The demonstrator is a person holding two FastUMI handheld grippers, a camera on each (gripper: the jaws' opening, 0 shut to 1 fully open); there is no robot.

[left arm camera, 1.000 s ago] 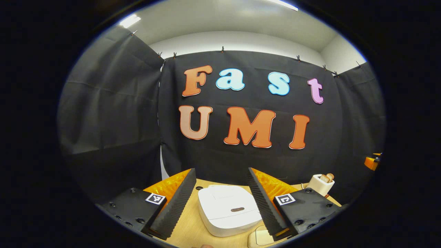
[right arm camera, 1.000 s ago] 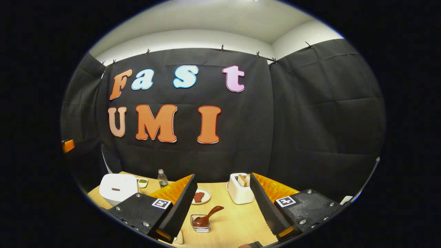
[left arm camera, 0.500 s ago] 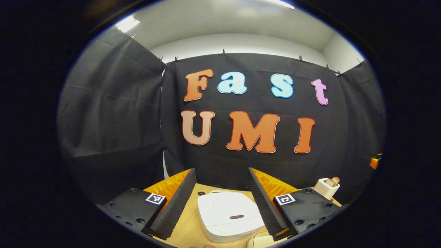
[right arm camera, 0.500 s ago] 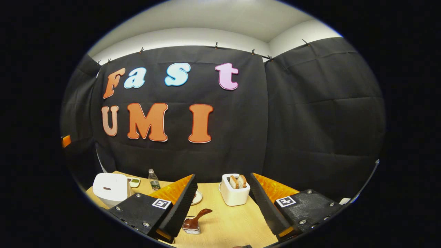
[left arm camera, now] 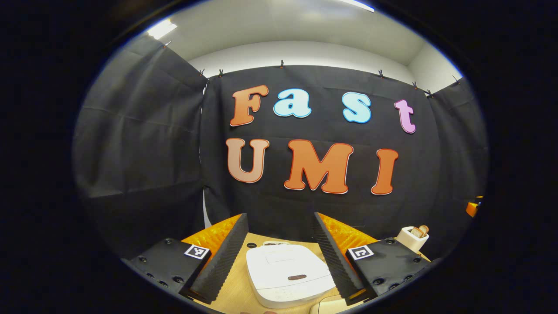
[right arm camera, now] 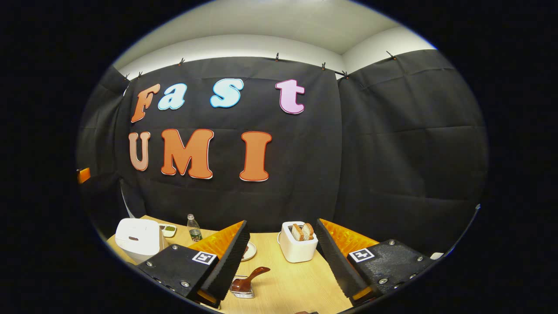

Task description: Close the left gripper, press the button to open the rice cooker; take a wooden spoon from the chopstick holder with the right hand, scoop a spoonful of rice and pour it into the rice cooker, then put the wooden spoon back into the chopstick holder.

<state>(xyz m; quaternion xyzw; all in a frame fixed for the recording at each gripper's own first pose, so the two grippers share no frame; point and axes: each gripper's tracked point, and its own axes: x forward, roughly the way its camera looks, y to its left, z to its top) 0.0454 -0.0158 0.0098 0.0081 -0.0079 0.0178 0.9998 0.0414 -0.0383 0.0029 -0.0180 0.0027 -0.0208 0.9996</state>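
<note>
The white rice cooker [left arm camera: 287, 272] sits lid down on the wooden table, straight ahead of my left gripper [left arm camera: 279, 216] and below it. A dark oval button [left arm camera: 297, 277] shows on the front of its lid. The left gripper is open, with nothing between its fingers. In the right gripper view a brown wooden spoon [right arm camera: 250, 278] leans in a small clear holder [right arm camera: 243, 291] just ahead of my right gripper [right arm camera: 282, 222]. That gripper is open and empty too, and the rice cooker [right arm camera: 137, 237] stands far off to its left.
A white toaster [right arm camera: 298, 248] with bread slices stands mid-table, also seen as the toaster [left arm camera: 413, 237] at the right. A small bottle [right arm camera: 194, 229], a green-filled dish [right arm camera: 168, 229] and a plate [right arm camera: 249, 251] lie behind. A cream object [left arm camera: 324, 305] lies by the cooker.
Both views have drifted a little. The cooker sits slightly lower and further left between the left fingers. The spoon holder has slid left in the right gripper view. Neither gripper's opening changed.
</note>
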